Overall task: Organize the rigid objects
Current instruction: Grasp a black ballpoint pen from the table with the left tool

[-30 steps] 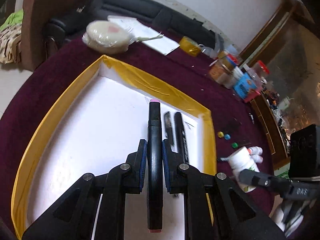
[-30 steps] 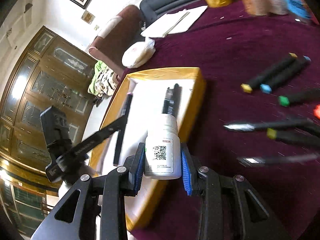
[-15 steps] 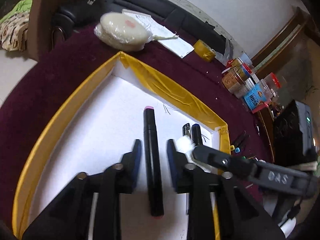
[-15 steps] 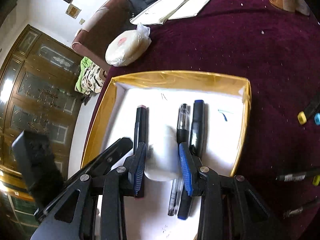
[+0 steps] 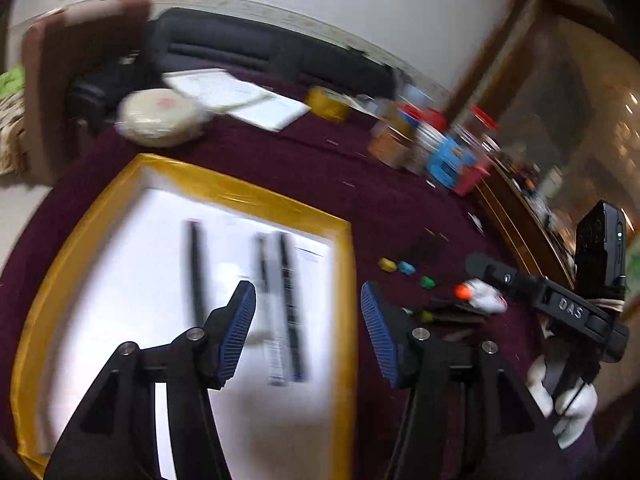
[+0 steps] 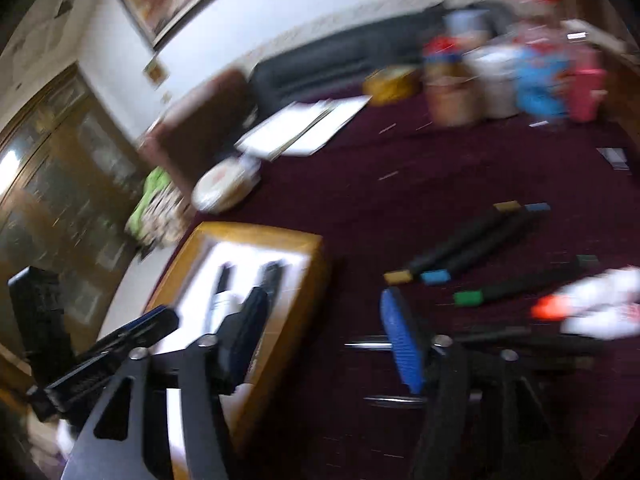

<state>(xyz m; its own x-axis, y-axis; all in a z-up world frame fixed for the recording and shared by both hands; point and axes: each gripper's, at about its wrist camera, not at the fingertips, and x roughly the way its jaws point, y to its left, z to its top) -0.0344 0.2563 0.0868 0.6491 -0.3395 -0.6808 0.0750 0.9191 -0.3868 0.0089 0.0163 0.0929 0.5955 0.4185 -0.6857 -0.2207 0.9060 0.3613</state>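
A yellow-rimmed white tray [image 5: 344,280] lies on the maroon table and holds a black marker [image 5: 195,268] and two pens [image 5: 286,300]. My left gripper [image 5: 306,332] is open and empty above the tray's right part. My right gripper [image 6: 320,344] is open and empty over the tray's right wall [image 6: 296,320], and it shows at the right of the left wrist view [image 5: 492,276]. Black markers with coloured caps [image 6: 472,252] and a white bottle with a red cap [image 6: 592,304] lie on the cloth right of the tray. Both views are blurred.
A wrapped round cake [image 5: 160,116], papers [image 5: 240,98], a yellow tape roll [image 5: 328,102] and a cluster of jars and boxes [image 5: 436,144] stand at the far side. Sofa and chair sit beyond the table edge.
Both grippers have opened wide and pulled back to the right. The left let go of the black marker in the tray. The white bottle has left the right gripper's jaws.
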